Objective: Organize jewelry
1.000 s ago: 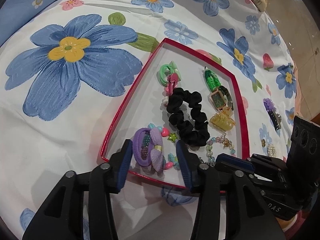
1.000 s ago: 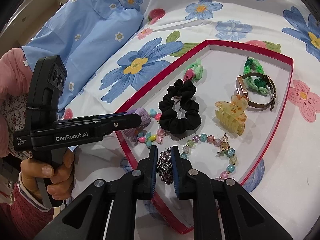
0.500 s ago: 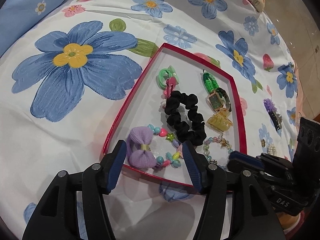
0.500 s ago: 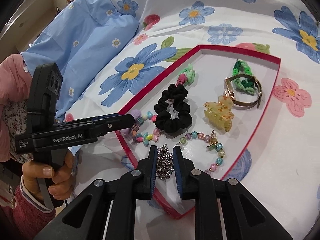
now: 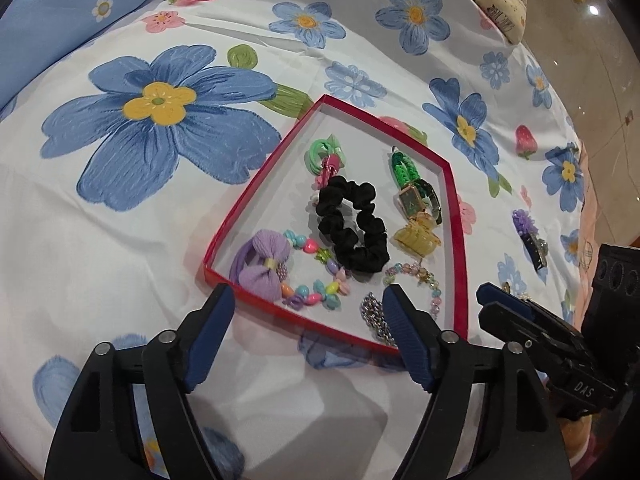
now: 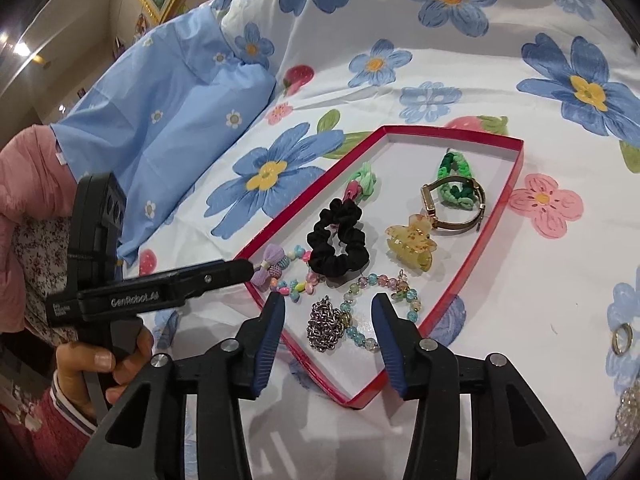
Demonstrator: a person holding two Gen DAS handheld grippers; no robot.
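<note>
The shallow red-rimmed cardboard tray [image 6: 514,184] lies on the white bedsheet printed with blue flowers [image 5: 120,240], holding the jewelry. At its six o'clock end sits a bunched silver chain [image 6: 324,326], beside a pastel glass-bead bracelet [image 6: 378,284]; a lilac fabric bow hair tie [image 5: 266,266] lies at eight o'clock, a black scrunchie [image 5: 352,228] at centre, and a translucent yellow claw clip [image 6: 412,246] and a gold watch [image 6: 452,204] toward two o'clock. The right gripper [image 6: 328,334] has just been opening; its jaws stand spread, clear of the chain. The left gripper [image 5: 308,320] has likewise been opening, jaws spread and empty, short of the bow.
</note>
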